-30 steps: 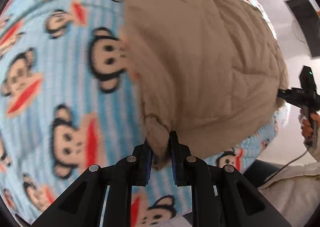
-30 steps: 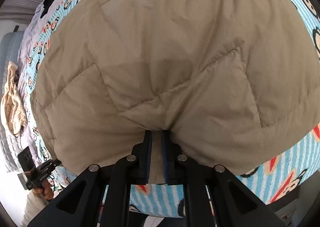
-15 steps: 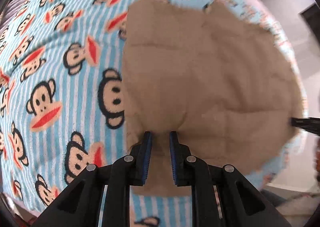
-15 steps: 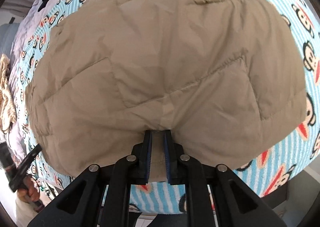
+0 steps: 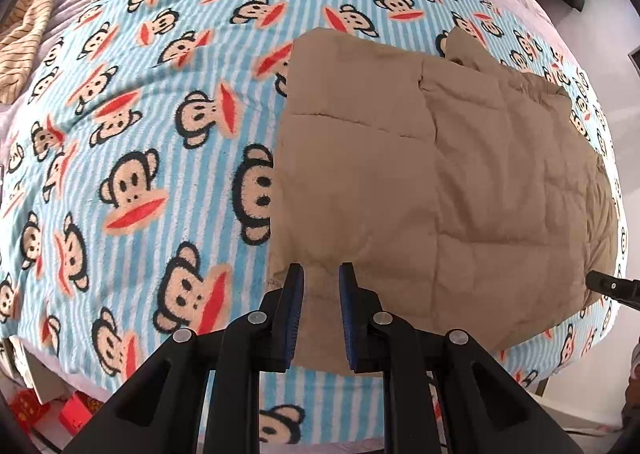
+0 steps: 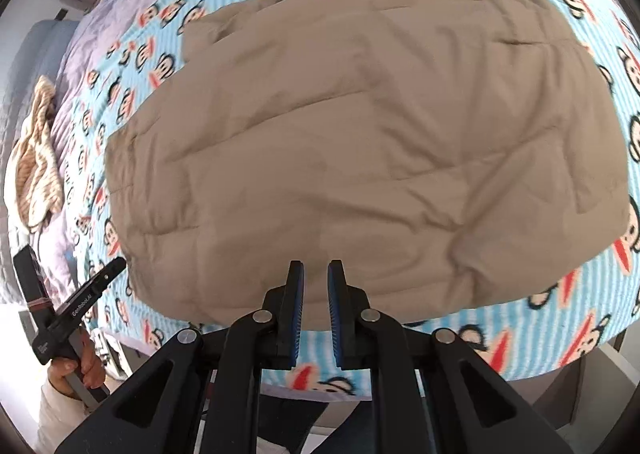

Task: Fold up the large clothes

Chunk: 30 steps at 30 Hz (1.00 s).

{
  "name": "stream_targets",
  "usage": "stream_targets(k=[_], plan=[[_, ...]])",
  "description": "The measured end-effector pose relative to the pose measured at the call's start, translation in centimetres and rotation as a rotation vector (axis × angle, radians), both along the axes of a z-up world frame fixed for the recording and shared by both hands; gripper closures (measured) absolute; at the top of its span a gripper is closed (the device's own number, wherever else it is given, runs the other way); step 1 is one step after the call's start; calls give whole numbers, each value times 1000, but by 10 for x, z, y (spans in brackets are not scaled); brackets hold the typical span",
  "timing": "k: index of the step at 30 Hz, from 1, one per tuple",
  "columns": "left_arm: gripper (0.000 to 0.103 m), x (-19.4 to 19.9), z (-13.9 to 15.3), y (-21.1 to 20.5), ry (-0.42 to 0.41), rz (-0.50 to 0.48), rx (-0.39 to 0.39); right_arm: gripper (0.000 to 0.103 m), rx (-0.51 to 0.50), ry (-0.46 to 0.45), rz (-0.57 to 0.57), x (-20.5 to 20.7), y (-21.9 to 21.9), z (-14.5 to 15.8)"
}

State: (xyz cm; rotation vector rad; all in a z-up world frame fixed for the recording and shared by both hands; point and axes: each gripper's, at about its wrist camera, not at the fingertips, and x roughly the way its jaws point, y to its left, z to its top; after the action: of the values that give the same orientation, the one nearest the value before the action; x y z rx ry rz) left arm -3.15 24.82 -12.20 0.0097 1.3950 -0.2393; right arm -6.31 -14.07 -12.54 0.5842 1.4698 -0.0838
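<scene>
Both tongs, left (image 5: 319, 274) and right (image 6: 316, 270), hung slightly parted and empty above the near hem of the coat (image 5: 440, 181), lying flat ahead on the blanket (image 5: 132, 133). Best regrip both near corners evenly before folding.

The left tongs (image 5: 320, 278) hang with jaws apart, holding nothing, above the near corner of the beige quilted jacket (image 5: 460, 181), which lies flat on the monkey-print blanket (image 5: 132, 125).

The tan quilted jacket (image 6: 360, 125) looks motion-blurred; its right edge (image 5: 604, 213) distorts near the rim.
</scene>
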Motion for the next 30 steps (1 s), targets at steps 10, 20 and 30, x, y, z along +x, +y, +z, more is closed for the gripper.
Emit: stream_targets(k=[10, 20, 30], plan=[[24, -5, 11, -19, -33, -37, 6, 58, -7, 1, 64, 6, 15, 1], [0, 2, 5, -36, -31, -78, 22, 46, -31, -8, 65, 9, 18, 2], [0, 10, -6, -43, -7, -89, 32, 17, -99, -73, 92, 16, 32, 6]])
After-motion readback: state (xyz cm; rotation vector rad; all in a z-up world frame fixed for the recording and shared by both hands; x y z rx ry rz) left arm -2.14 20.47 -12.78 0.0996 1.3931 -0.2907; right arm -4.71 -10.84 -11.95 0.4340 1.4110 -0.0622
